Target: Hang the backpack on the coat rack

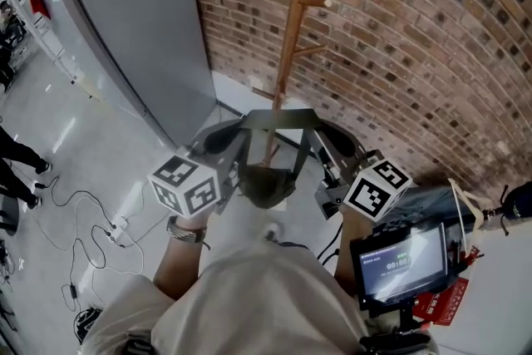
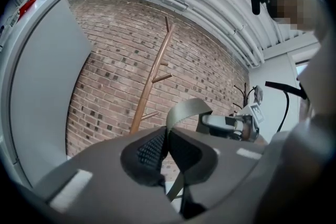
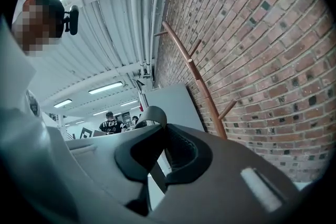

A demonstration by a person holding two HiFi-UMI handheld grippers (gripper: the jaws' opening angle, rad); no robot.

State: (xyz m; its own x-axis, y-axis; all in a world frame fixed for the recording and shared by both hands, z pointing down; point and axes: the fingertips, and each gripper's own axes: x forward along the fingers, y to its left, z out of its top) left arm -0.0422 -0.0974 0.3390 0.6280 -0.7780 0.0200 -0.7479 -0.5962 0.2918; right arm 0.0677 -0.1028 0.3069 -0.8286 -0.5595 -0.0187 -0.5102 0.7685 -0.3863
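Note:
A wooden coat rack [image 1: 291,37] with short pegs stands against the brick wall, straight ahead of me. An olive backpack [image 1: 266,183] hangs below its top strap [image 1: 278,120], which runs taut between the two grippers. My left gripper [image 1: 218,141] is shut on the strap's left end and my right gripper [image 1: 328,150] is shut on its right end. In the left gripper view the strap [image 2: 189,110] loops up out of the closed left gripper [image 2: 167,136], with the rack [image 2: 152,86] behind. In the right gripper view the strap [image 3: 149,115] runs through the closed right gripper [image 3: 163,136], beside the rack [image 3: 199,81].
A tall grey panel [image 1: 141,21] stands left of the rack against the brick wall [image 1: 432,29]. Cables [image 1: 91,220] lie on the floor at the left, near a person's legs [image 1: 21,166]. A device with a lit screen [image 1: 399,262] sits at my lower right.

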